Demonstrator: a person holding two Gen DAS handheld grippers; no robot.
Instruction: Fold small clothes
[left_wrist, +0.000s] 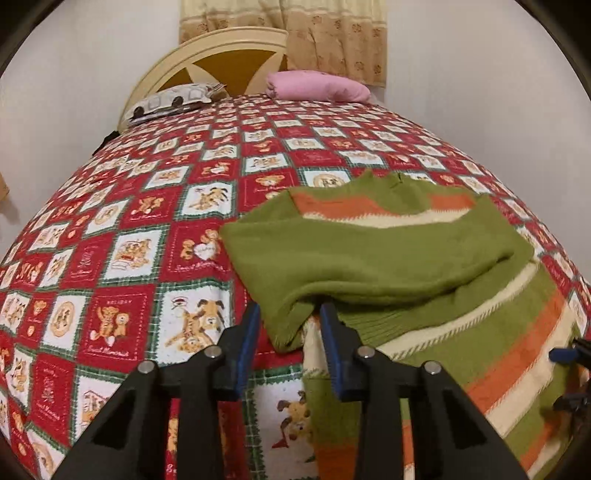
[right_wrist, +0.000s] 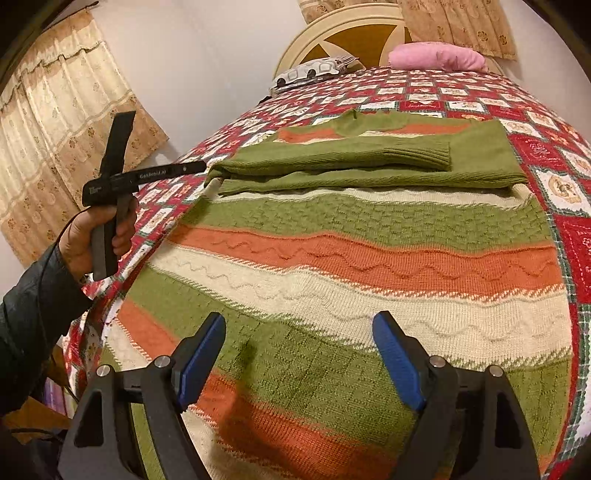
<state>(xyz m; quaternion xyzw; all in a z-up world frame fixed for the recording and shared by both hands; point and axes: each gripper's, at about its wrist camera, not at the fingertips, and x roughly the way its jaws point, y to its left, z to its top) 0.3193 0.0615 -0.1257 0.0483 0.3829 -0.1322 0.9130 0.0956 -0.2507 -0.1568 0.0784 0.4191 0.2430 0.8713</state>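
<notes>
A green, orange and cream striped knit sweater (right_wrist: 369, 258) lies flat on the bed, with both green sleeves (right_wrist: 332, 158) folded across its chest. In the left wrist view the folded sleeve's near corner (left_wrist: 291, 328) sits between the blue pads of my left gripper (left_wrist: 291, 345). The jaws stand a little apart and do not visibly press on the knit. The right wrist view shows that gripper (right_wrist: 201, 167) from the side, at the sweater's left edge. My right gripper (right_wrist: 301, 336) hovers wide open over the sweater's lower body, holding nothing. One of its blue pads (left_wrist: 563, 355) shows at the right edge of the left wrist view.
The bed carries a red patchwork quilt (left_wrist: 122, 258) with teddy-bear squares. A pink pillow (left_wrist: 317, 86) and a patterned pillow (left_wrist: 170, 101) lie by the cream headboard (right_wrist: 351, 35). Curtains (right_wrist: 55, 129) hang at the left. A hand and dark sleeve (right_wrist: 33, 295) hold the left gripper.
</notes>
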